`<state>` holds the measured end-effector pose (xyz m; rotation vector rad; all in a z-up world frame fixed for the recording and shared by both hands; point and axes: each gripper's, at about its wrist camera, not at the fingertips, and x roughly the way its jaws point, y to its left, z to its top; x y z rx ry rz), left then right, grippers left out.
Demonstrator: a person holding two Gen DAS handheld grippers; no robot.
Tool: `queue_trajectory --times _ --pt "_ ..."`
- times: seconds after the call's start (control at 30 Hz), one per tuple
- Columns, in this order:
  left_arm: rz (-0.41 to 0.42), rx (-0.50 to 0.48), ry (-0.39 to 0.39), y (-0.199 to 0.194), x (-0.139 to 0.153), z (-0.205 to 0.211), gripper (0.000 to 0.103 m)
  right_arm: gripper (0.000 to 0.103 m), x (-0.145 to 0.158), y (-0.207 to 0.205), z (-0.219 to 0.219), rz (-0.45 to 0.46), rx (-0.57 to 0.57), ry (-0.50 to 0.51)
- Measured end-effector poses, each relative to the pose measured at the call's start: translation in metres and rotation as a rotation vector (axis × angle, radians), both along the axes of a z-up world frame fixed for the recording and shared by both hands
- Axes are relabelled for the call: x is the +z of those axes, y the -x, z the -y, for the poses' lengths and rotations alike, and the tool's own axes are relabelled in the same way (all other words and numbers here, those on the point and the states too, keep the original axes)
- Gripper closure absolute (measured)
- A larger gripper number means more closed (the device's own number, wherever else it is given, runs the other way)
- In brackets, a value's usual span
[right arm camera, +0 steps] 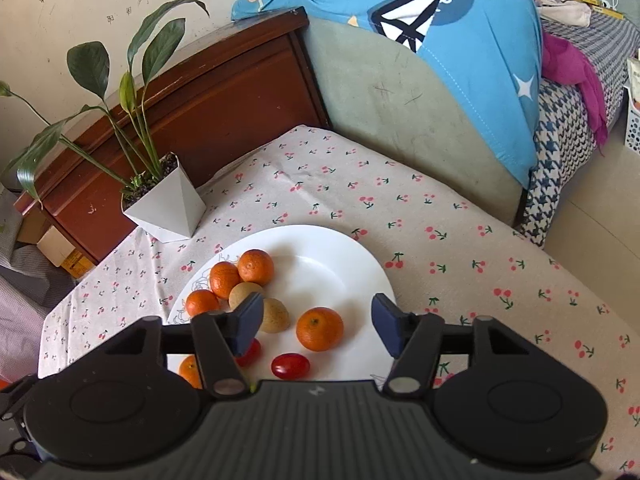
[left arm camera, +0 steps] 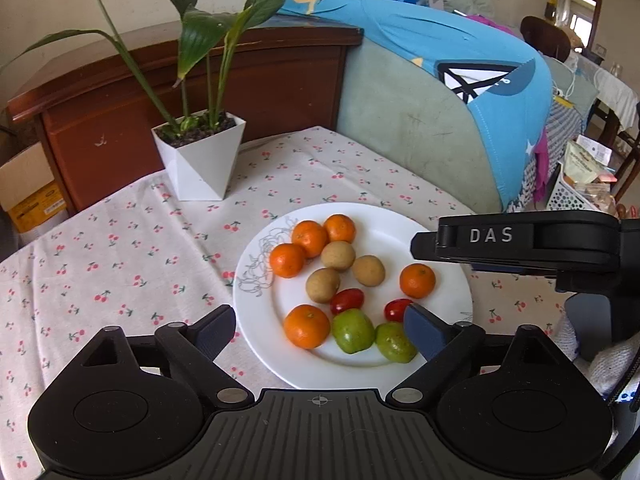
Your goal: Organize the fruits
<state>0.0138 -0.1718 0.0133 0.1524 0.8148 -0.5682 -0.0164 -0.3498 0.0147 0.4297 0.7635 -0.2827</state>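
A white plate (left arm camera: 452,280) on the cherry-print tablecloth carries several oranges (left arm camera: 307,326), three tan round fruits (left arm camera: 338,255), two red cherry tomatoes (left arm camera: 347,301) and two green fruits (left arm camera: 353,330). My left gripper (left arm camera: 320,332) hangs open above the plate's near edge, with an orange and the green fruits seen between its spread fingers but untouched. In the right wrist view the same plate (right arm camera: 340,264) lies below my right gripper (right arm camera: 318,326), which is open; one orange (right arm camera: 319,328) and a tomato (right arm camera: 290,365) show in its gap, not gripped.
A white angular pot with a leafy plant (left arm camera: 200,156) stands on the table behind the plate. A wooden headboard (left arm camera: 256,80) and a cushion under a blue cloth (left arm camera: 440,64) rise beyond the table's far edge. The right gripper's body (left arm camera: 520,240) juts in at the right.
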Motion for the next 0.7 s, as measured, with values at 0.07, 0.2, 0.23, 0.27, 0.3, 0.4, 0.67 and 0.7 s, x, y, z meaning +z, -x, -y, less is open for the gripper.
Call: queue_trajectory --times 0.07,0.2,0.23,0.27,0.3,0.4,0.67,0.7 --pt "-0.006 0.017 -0.015 -0.001 0.001 -0.004 0.009 0.036 0.004 0.003 -0.002 -0.003 -0.009 0.017" --pt "-0.022 0.034 -0.049 -0.001 0.003 -0.007 0.006 0.025 0.014 0.010 -0.007 -0.012 -0.038 0.053" --pt "-0.025 0.043 -0.060 0.000 0.003 -0.008 0.006 0.025 0.016 0.011 -0.008 -0.014 -0.042 0.067" --pt "-0.030 0.056 -0.067 0.000 0.003 -0.009 0.006 0.023 0.017 0.012 -0.009 -0.017 -0.047 0.078" --pt "-0.036 0.066 -0.068 0.001 0.003 -0.011 0.006 0.022 0.019 0.013 -0.011 -0.020 -0.051 0.090" --pt "-0.059 0.100 -0.073 0.001 0.003 -0.017 0.006 0.020 0.022 0.017 -0.015 -0.028 -0.057 0.101" --pt "-0.042 0.146 -0.089 0.004 0.012 -0.024 0.005 0.015 0.023 0.038 -0.033 -0.054 -0.072 0.122" --pt "-0.041 0.149 -0.091 0.004 0.012 -0.025 0.005 0.014 0.023 0.042 -0.035 -0.053 -0.077 0.118"
